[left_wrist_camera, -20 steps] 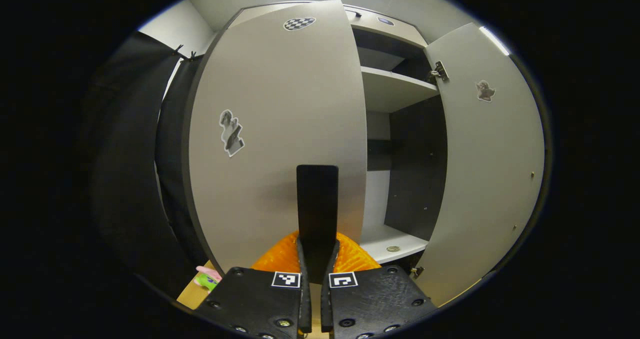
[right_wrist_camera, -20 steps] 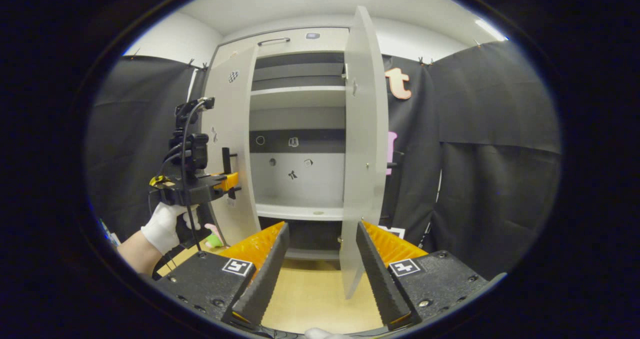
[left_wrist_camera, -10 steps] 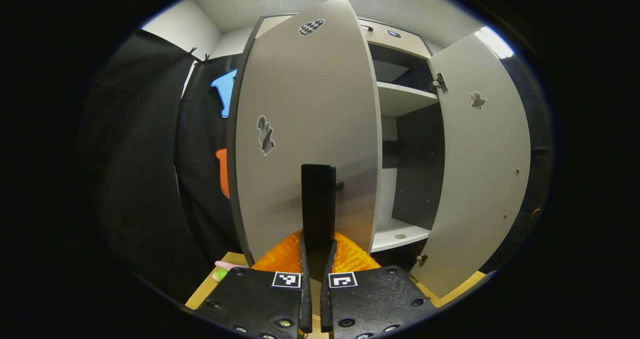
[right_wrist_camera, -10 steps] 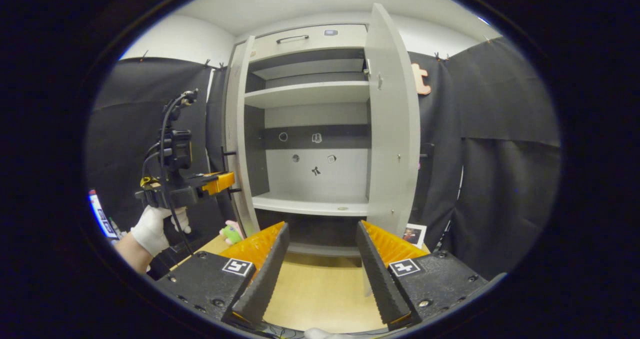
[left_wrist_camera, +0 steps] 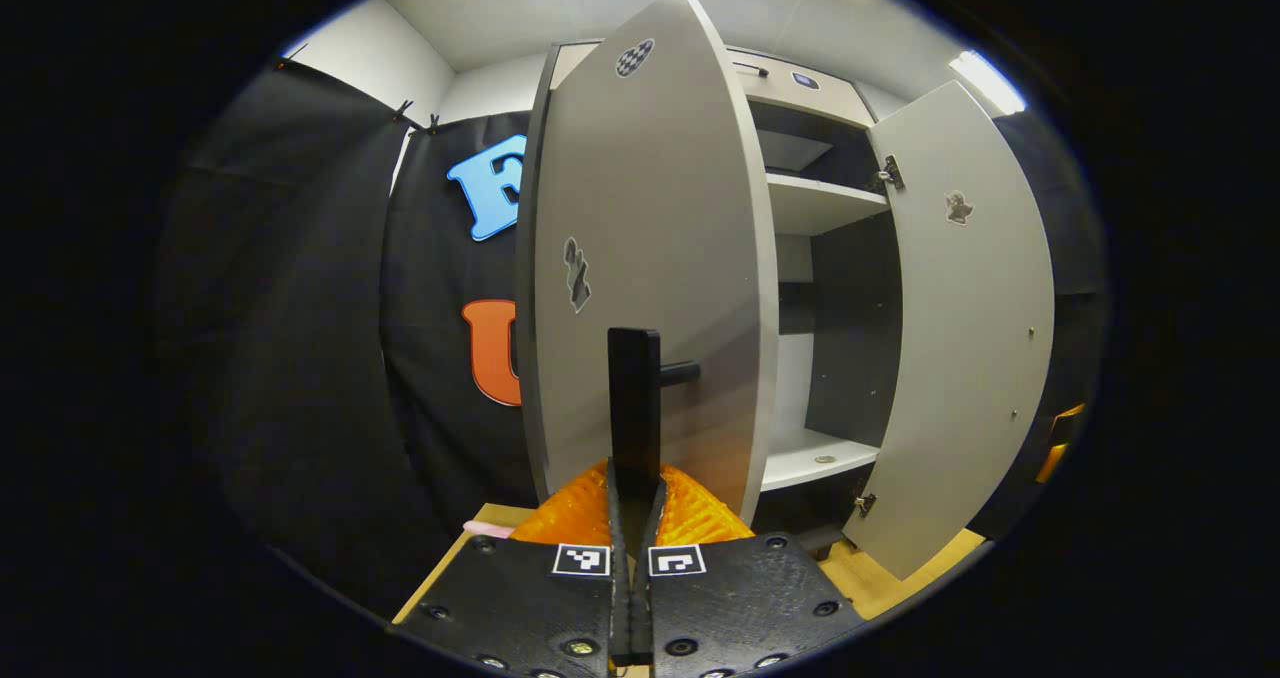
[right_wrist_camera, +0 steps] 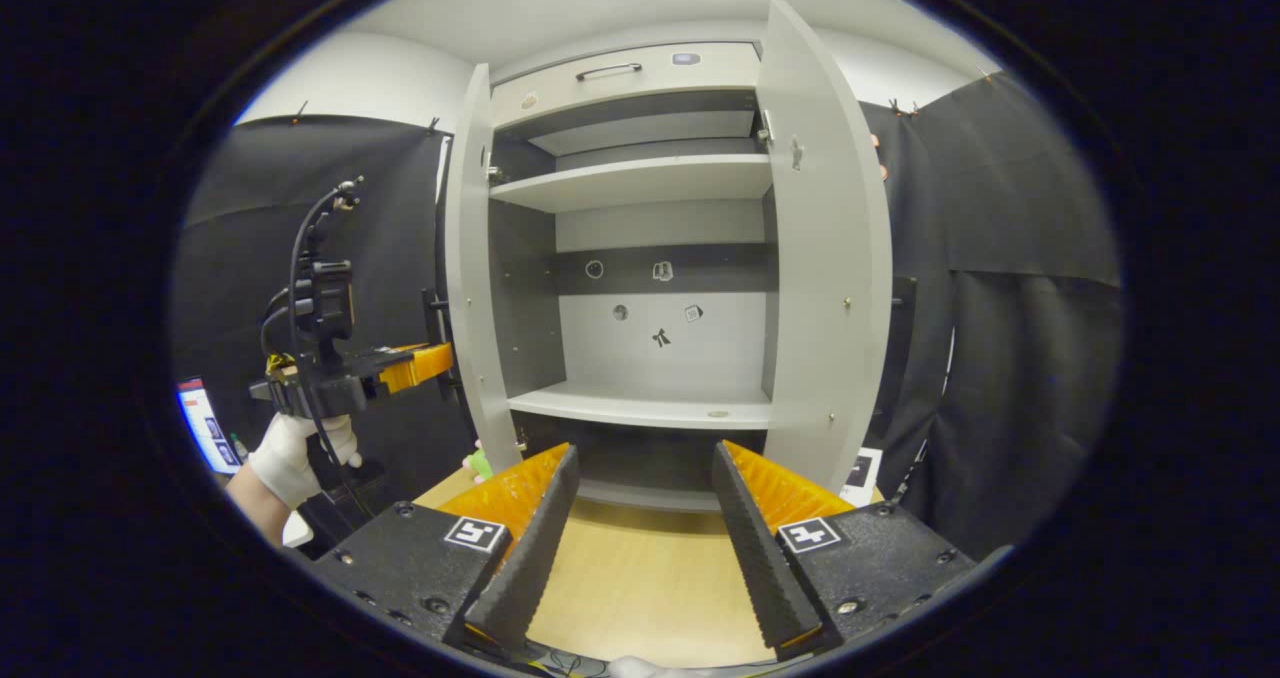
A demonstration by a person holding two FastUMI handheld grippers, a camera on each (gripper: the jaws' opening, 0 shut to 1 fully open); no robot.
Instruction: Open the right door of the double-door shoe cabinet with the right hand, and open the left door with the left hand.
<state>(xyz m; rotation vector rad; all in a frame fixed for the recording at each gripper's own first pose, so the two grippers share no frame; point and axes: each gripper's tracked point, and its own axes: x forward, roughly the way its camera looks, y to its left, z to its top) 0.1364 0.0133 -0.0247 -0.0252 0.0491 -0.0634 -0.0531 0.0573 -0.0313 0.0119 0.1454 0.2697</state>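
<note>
Both doors of the grey shoe cabinet [right_wrist_camera: 650,78] stand open. In the left gripper view my left gripper [left_wrist_camera: 633,473] is shut on the black bar handle [left_wrist_camera: 633,388] of the left door [left_wrist_camera: 650,258], which is swung out nearly edge-on. The right door [left_wrist_camera: 960,328] hangs open beyond it. In the right gripper view my right gripper [right_wrist_camera: 643,448] is open and holds nothing, facing the cabinet's shelves [right_wrist_camera: 640,180] from a short way back. The left door [right_wrist_camera: 470,278] and right door [right_wrist_camera: 825,258] flank the opening. A gloved hand [right_wrist_camera: 290,453] holds the left gripper [right_wrist_camera: 425,358] at the left door's handle.
The cabinet stands on a light wooden floor [right_wrist_camera: 640,578]. A small pink and green toy [right_wrist_camera: 480,458] lies by the left door's foot. A photo card [right_wrist_camera: 860,470] leans at the lower right. Black cloth walls [right_wrist_camera: 1020,308] close in on both sides.
The left door has swung further open with my left gripper on its handle. The right door now stands wider open, and my right gripper stays open, clear of it.
</note>
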